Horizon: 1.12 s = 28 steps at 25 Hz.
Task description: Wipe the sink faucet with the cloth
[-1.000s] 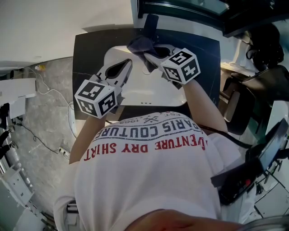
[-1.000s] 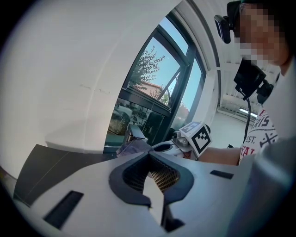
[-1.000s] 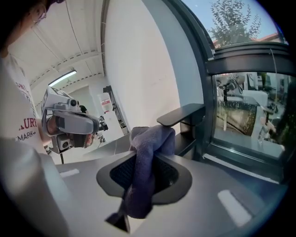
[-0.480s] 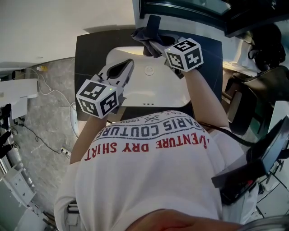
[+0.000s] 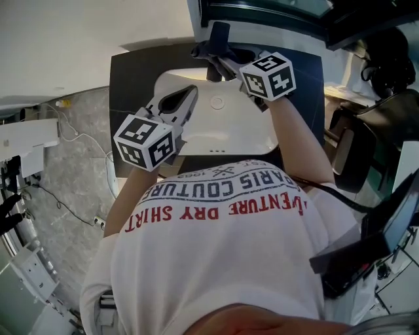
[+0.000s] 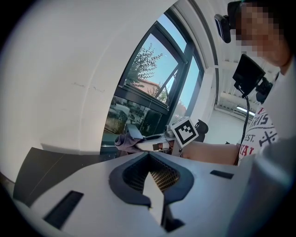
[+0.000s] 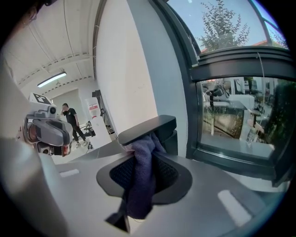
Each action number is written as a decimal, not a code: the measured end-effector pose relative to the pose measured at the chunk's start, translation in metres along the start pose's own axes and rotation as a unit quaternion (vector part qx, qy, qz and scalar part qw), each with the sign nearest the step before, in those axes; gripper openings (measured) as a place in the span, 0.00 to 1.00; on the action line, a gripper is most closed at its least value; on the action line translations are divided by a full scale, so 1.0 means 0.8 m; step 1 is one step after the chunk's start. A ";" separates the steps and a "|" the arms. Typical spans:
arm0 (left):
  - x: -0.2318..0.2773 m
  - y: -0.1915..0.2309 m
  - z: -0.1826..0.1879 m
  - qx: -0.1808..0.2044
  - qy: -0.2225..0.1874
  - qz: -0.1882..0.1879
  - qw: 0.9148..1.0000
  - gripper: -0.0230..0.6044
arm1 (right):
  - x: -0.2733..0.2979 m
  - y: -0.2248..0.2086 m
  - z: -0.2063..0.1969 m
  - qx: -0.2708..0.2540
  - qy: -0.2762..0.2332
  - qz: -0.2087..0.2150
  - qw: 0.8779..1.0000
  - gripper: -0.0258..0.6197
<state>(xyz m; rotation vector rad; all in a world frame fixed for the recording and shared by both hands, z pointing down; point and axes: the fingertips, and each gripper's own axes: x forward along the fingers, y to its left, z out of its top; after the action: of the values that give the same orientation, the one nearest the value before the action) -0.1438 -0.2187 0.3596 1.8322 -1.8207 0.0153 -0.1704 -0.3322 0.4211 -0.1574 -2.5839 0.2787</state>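
Note:
A black faucet (image 5: 217, 34) stands at the back of the white sink (image 5: 226, 131). My right gripper (image 5: 220, 60) is shut on a dark purple-grey cloth (image 5: 204, 51) and holds it against the faucet's left side. In the right gripper view the cloth (image 7: 141, 185) hangs from between the jaws, just under the faucet's flat black top (image 7: 148, 128). My left gripper (image 5: 190, 93) is shut on nothing and hovers over the basin's left part, apart from the faucet. From the left gripper view I see the cloth (image 6: 121, 141) and the right gripper's marker cube (image 6: 185, 131).
The sink sits in a dark countertop (image 5: 131, 72) below a window frame (image 5: 262, 10). Black equipment and a chair (image 5: 366, 124) stand at the right. Cables (image 5: 72, 137) lie on the stone floor at the left. A person (image 7: 69, 118) stands far off in the room.
The right gripper has carried the cloth up and back from the basin's rear rim onto the faucet. The left gripper has shifted only slightly.

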 end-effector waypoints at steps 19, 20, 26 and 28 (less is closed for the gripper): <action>0.011 -0.016 -0.008 0.004 0.006 -0.016 1.000 0.04 | -0.069 -0.009 -0.014 0.013 -0.043 -0.029 0.999 0.16; 0.011 -0.017 -0.008 0.004 0.007 -0.017 1.000 0.04 | -0.076 -0.009 -0.015 0.011 -0.044 -0.032 0.998 0.16; 0.016 -0.020 -0.008 0.004 0.008 -0.021 1.000 0.04 | -0.109 -0.032 0.019 0.024 -0.099 -0.075 0.992 0.16; 0.017 -0.020 -0.007 0.006 0.008 -0.020 1.000 0.04 | -0.111 -0.040 0.031 0.041 -0.121 -0.087 0.988 0.16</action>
<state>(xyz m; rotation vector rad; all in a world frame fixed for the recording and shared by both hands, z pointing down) -0.1254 -0.2297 0.3636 1.8722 -1.7753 0.0267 -0.1094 -0.3824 0.3631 0.1397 -2.7986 0.3567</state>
